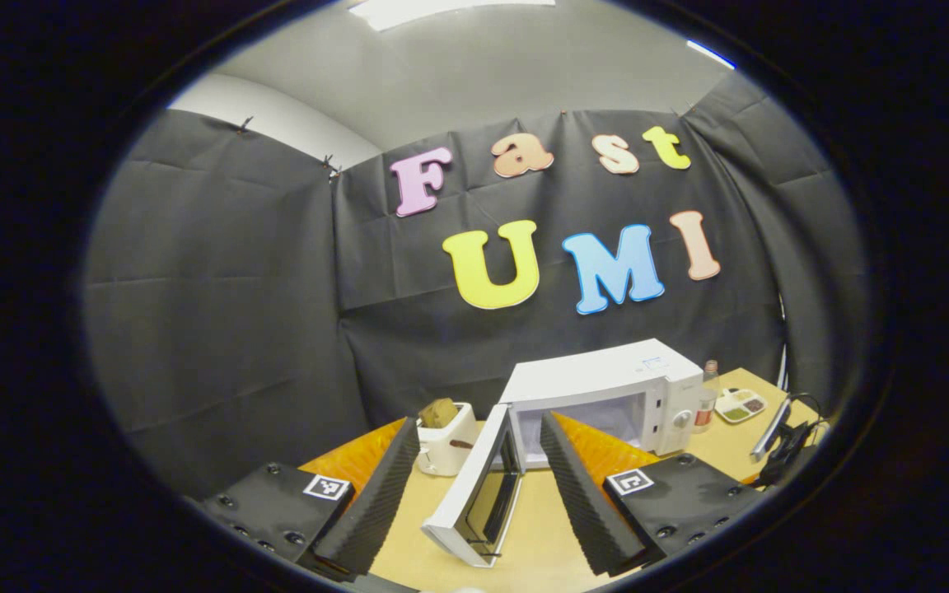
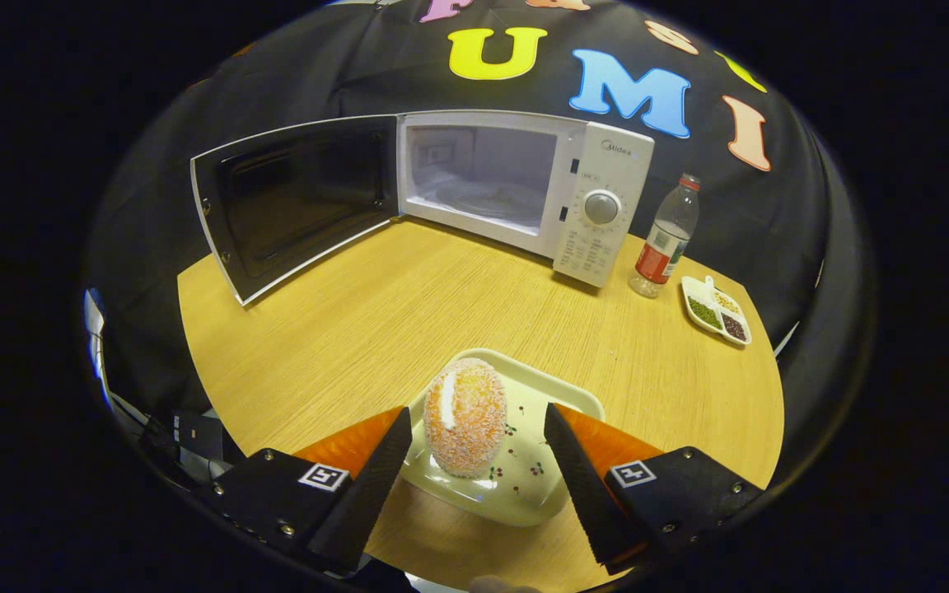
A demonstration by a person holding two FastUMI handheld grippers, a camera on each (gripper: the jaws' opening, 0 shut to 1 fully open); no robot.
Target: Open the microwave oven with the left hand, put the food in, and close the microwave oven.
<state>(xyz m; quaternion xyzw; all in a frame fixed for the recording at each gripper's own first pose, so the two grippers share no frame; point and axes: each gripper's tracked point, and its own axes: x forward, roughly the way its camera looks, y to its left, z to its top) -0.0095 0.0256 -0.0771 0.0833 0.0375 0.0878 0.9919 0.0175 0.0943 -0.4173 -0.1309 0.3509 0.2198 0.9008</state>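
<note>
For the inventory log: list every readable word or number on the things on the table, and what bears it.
Microwave panel: print too small to read.
Bottle label: blurred, unreadable.
Right tongs: square code marks, no words.

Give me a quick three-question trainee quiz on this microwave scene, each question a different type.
1. True or false: the microwave door is shut.
2. Multiple choice: the food sits on A) the turntable, B) a tray, C) the bare table.
3. Fill in: right of the microwave stands a ____.

Key: 1 false, it hangs wide open. 2 B, between the open fingers of the right gripper. 3 bottle.
</note>
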